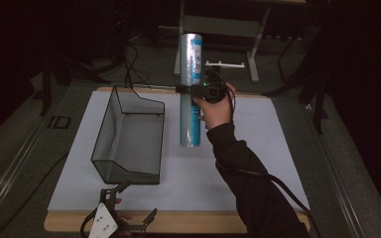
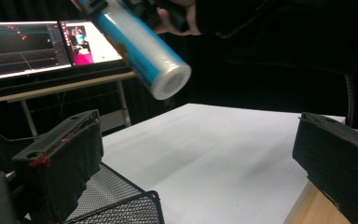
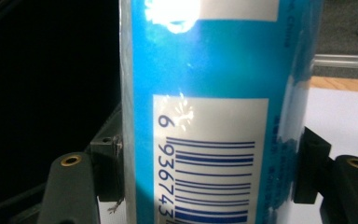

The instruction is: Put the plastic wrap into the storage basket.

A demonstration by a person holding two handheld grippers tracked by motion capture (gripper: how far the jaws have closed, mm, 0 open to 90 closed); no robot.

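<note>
Right gripper (image 1: 194, 90): your jaws are clamped across the middle of the blue roll (image 1: 191, 89); in the right gripper view the two black pads press its wrapper on either side, at the barcode label.
Blue roll: it hangs in the air over the far part of the white mat (image 1: 258, 148), just to the right of the mesh basket (image 1: 129, 171) as the high view shows it. The left gripper view has it tilted, its open round end (image 2: 170, 83) pointing down towards the mat.
Left gripper (image 1: 131, 210): you hold it low at the near edge of the table, at the basket's near corner. Its jaws stand wide apart with nothing between them.
Mesh basket: it sits on the left half of the mat, open side up, and looks empty.
Step in hand: I judge this to be the carry, with the roll lifted and on its way, and the basket as the likely place for it.
Next move: swing the roll across over the basket's opening. It is long, so line it up with the basket's long side before you lower it, and keep its ends off the wire rim.
Release: part the jaws only once the roll rests on the mesh floor.
Watch for: the slick wrapper may let the roll slip or pivot in the grip while it is tilted.
</note>
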